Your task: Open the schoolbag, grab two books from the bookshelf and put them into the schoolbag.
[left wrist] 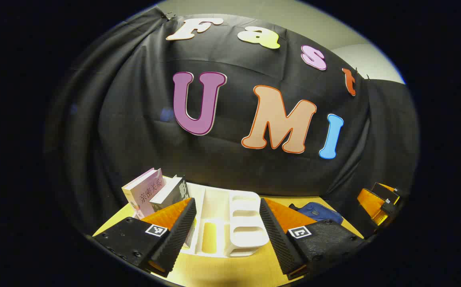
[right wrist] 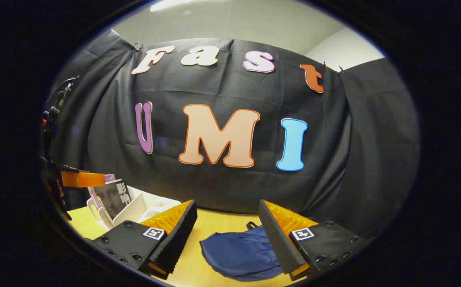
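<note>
In the left gripper view a white bookshelf (left wrist: 230,223) stands on the yellow table, straight ahead of my left gripper (left wrist: 227,235), which is open with nothing between its fingers. Two books lean in the rack's left end: a pink one (left wrist: 144,191) and a dark one (left wrist: 172,193). The blue schoolbag (left wrist: 318,212) lies to the right, and the right gripper (left wrist: 381,203) shows at the far right. In the right gripper view the blue schoolbag (right wrist: 240,253) lies flat and closed just ahead of my open right gripper (right wrist: 227,239). The bookshelf (right wrist: 138,209) with the dark book (right wrist: 114,197) is at left.
The black cloth wall hangs close behind the table (left wrist: 222,271). At the left edge of the right gripper view the left gripper (right wrist: 81,178) and the hand holding it show above the rack.
</note>
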`<state>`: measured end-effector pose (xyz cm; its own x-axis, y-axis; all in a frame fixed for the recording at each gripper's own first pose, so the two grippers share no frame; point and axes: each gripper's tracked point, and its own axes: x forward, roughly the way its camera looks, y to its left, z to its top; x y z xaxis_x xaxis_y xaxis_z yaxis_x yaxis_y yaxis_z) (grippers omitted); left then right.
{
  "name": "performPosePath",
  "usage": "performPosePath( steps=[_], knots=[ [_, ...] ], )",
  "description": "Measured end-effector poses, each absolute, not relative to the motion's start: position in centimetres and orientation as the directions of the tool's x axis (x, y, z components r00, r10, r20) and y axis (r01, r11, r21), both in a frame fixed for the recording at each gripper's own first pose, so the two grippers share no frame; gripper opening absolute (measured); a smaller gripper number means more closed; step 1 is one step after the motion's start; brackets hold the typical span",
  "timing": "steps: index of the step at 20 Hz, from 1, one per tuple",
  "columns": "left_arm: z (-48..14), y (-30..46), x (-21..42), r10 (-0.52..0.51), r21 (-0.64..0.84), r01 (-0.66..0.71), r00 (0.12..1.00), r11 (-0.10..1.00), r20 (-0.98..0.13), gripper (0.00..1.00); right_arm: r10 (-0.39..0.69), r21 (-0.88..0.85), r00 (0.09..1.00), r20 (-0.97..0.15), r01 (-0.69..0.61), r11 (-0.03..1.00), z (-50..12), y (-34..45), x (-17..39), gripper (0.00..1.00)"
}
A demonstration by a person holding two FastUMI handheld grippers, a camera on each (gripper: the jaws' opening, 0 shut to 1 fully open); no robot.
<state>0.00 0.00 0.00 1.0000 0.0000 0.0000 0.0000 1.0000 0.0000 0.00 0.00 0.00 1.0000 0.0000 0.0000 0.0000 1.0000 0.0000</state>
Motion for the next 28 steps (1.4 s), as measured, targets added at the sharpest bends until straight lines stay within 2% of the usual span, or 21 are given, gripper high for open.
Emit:
performPosePath(
  steps=[2, 3, 4, 6, 9, 10, 11, 16, 24, 25, 26, 28],
  knots=[
    [0.0, -0.4, 0.2, 0.002, 0.016, -0.002, 1.000, 1.000, -0.006, 0.94, -0.008, -0.004, 1.000, -0.006, 0.008, 1.000, -0.3, -0.8, -0.1, 0.96],
    [0.1, -0.5, 0.3, 0.004, 0.022, -0.004, 1.000, 1.000, -0.004, 0.90, -0.010, 0.000, 1.000, -0.007, 0.010, 1.000, -0.4, -1.1, 0.0, 0.96],
    [0.0, -0.6, 0.3, 0.007, 0.029, -0.007, 1.000, 1.000, -0.005, 0.94, -0.015, 0.003, 1.000, -0.009, 0.015, 1.000, -0.5, -1.3, -0.1, 0.96],
    [-0.1, -0.7, 0.2, 0.017, 0.037, -0.017, 1.000, 0.999, -0.006, 0.94, -0.022, 0.003, 1.000, -0.017, 0.022, 1.000, -1.0, -1.8, 0.0, 0.99],
    [-0.3, -1.1, 0.0, 0.024, 0.043, -0.024, 1.000, 0.999, -0.005, 0.94, -0.034, -0.002, 0.999, -0.035, 0.034, 0.999, -1.9, -2.8, 0.0, 0.95],
    [-0.4, -1.2, 0.0, 0.026, 0.048, -0.026, 1.000, 0.999, -0.005, 0.94, -0.036, -0.001, 0.998, -0.041, 0.036, 0.999, -2.1, -3.0, -0.1, 0.95],
    [-0.5, -1.3, -0.1, 0.027, 0.053, -0.026, 1.000, 0.998, -0.008, 0.94, -0.037, 0.002, 0.998, -0.045, 0.037, 0.999, -2.4, -3.2, -0.2, 1.00],
    [-0.8, -2.2, -0.6, 0.010, 0.055, -0.010, 1.000, 0.998, -0.009, 0.94, -0.049, -0.007, 0.996, -0.071, 0.049, 0.999, -3.7, -3.8, -0.6, 0.99],
    [-1.6, -1.9, -1.5, 0.041, 0.107, -0.038, 0.999, 0.994, -0.025, 0.94, -0.068, -0.190, 0.983, -0.172, 0.035, 0.981, -9.7, -5.5, -1.1, 1.00],
    [-1.7, -1.9, -1.7, 0.044, 0.115, -0.041, 0.999, 0.993, -0.028, 0.90, -0.069, -0.209, 0.981, -0.180, 0.030, 0.977, -10.8, -5.7, -1.5, 0.99],
    [-1.7, -1.8, -1.9, 0.048, 0.123, -0.044, 0.998, 0.991, -0.029, 0.94, -0.071, -0.221, 0.979, -0.191, 0.028, 0.975, -11.9, -5.8, -1.7, 0.96],
    [-1.7, -1.8, -2.2, 0.053, 0.136, -0.048, 0.998, 0.990, -0.030, 0.94, -0.081, -0.243, 0.973, -0.217, 0.027, 0.970, -14.2, -6.1, -2.2, 0.94]
  ],
)
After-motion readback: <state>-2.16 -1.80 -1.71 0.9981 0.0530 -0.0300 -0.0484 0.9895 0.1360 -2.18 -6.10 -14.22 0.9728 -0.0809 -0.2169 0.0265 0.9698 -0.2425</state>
